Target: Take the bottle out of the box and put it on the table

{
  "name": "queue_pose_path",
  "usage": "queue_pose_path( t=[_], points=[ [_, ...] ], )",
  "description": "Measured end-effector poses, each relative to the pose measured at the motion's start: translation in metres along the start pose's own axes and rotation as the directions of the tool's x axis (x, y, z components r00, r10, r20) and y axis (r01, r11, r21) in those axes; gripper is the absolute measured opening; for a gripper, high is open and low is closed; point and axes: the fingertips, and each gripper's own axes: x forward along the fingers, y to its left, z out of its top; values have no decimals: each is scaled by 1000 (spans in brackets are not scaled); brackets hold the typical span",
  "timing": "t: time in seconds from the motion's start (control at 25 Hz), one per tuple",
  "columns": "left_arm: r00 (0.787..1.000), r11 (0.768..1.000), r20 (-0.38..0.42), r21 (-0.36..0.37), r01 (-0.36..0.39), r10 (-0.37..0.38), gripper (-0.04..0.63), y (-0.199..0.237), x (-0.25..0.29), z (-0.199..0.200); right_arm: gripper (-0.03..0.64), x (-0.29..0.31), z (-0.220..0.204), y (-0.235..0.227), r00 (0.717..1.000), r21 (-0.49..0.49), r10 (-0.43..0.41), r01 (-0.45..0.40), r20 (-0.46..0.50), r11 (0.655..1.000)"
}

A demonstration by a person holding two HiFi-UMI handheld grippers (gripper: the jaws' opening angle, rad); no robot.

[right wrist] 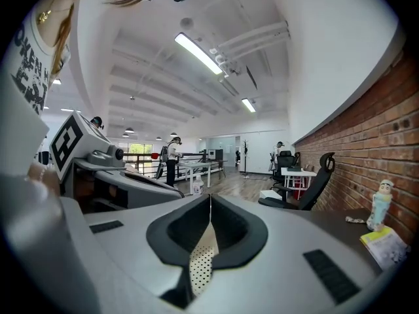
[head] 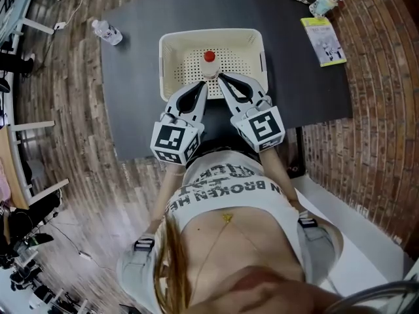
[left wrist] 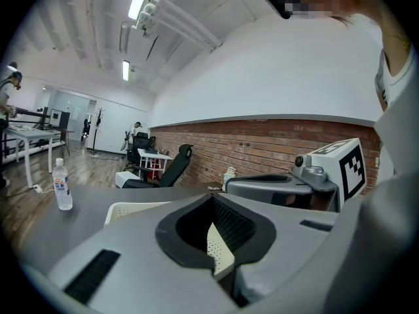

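Nearest the lens, a person in a white printed shirt [head: 226, 195] fills the bottom of the head view, holding both grippers out over a dark desk [head: 131, 77]. The left gripper [head: 203, 85] and right gripper [head: 222, 78] angle inward at frame centre, each with its jaws pressed together and nothing between them. Their tips sit just below a red-capped bottle [head: 209, 64] standing upright inside the cream perforated box [head: 171, 41]. Whether they touch the bottle cannot be told. A second bottle [head: 108, 31] stands at the desk's upper-left corner.
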Motion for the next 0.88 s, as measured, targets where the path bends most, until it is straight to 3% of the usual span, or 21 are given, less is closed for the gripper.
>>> queue_pose_path(
  t=[0.88],
  points=[
    [998,998,-67,-56,-14,10,0,27,16,-19,11,50,-43,-26,995,14,14,-13,-100,1000]
  ],
)
